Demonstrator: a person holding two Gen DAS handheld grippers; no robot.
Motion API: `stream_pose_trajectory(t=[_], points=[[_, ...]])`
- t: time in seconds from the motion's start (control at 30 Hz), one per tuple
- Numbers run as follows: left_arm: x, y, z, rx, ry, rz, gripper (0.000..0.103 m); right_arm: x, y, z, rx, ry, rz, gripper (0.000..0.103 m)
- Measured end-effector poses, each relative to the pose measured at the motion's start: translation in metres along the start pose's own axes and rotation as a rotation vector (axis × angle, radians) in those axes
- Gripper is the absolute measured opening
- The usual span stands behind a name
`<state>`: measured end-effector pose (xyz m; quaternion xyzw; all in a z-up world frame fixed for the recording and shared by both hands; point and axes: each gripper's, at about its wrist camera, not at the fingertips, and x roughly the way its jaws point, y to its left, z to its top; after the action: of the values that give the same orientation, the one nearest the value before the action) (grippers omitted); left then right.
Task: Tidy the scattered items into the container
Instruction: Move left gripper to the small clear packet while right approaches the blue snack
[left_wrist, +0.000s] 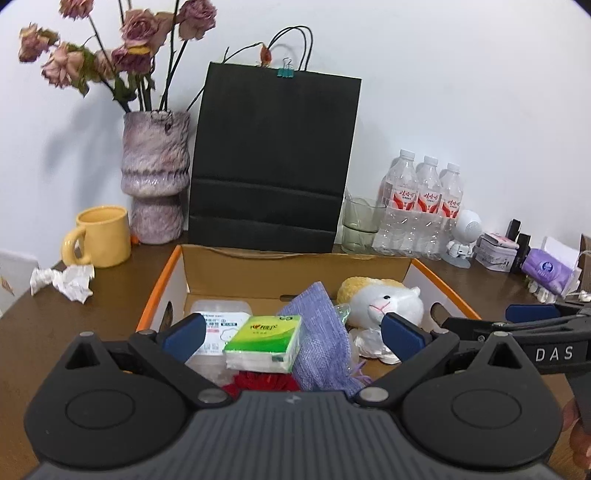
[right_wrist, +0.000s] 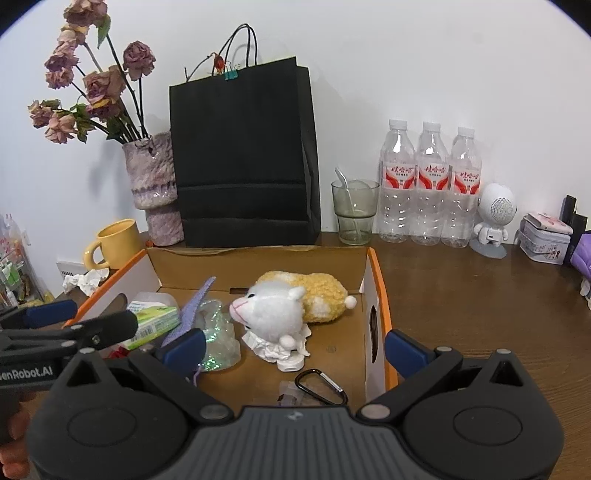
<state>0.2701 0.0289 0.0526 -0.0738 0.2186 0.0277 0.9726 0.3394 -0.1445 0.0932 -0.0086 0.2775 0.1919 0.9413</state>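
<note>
Both cameras sat close above the near edge of the cardboard box (left_wrist: 295, 266), each looking forward and slightly down along its own jaws toward the wall at the counter's (right_wrist: 461, 295) far edge. The left view hung over the box's left half, the right view over its right wall. Both shared the box, the black bag (left_wrist: 273, 155) and the bottles (right_wrist: 430, 184).
</note>
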Motion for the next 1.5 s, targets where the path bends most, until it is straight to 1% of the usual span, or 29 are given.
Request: stream_pose_trajectory(t=[0.13, 0.37, 0.53, 0.73, 1.03, 1.17, 1.33, 1.5], points=[[-0.009, 0.001, -0.001, 0.009, -0.018, 0.018, 0.103, -0.008, 0.006, -0.001, -0.015, -0.012, 0.007, 0.103], [-0.033, 0.012, -0.006, -0.022, -0.035, -0.010, 0.103, -0.028, 0.018, -0.008, -0.035, -0.037, 0.005, 0.103], [-0.052, 0.021, -0.009, -0.023, -0.045, -0.023, 0.103, -0.047, 0.021, -0.022, -0.023, -0.050, 0.002, 0.103], [-0.076, 0.035, -0.020, -0.012, -0.050, -0.010, 0.103, -0.066, 0.025, -0.043, -0.022, -0.039, -0.013, 0.103], [-0.107, 0.064, -0.044, -0.010, -0.027, 0.033, 0.103, -0.086, 0.026, -0.080, -0.028, 0.000, -0.037, 0.103], [-0.116, 0.073, -0.056, 0.002, -0.006, 0.042, 0.103, -0.090, 0.030, -0.096, -0.041, 0.031, -0.034, 0.103], [-0.114, 0.080, -0.071, 0.035, 0.047, 0.048, 0.103, -0.084, 0.038, -0.117, -0.057, 0.086, -0.028, 0.103], [-0.097, 0.084, -0.083, 0.080, 0.107, 0.063, 0.103, -0.073, 0.051, -0.124, -0.082, 0.117, 0.000, 0.103]])
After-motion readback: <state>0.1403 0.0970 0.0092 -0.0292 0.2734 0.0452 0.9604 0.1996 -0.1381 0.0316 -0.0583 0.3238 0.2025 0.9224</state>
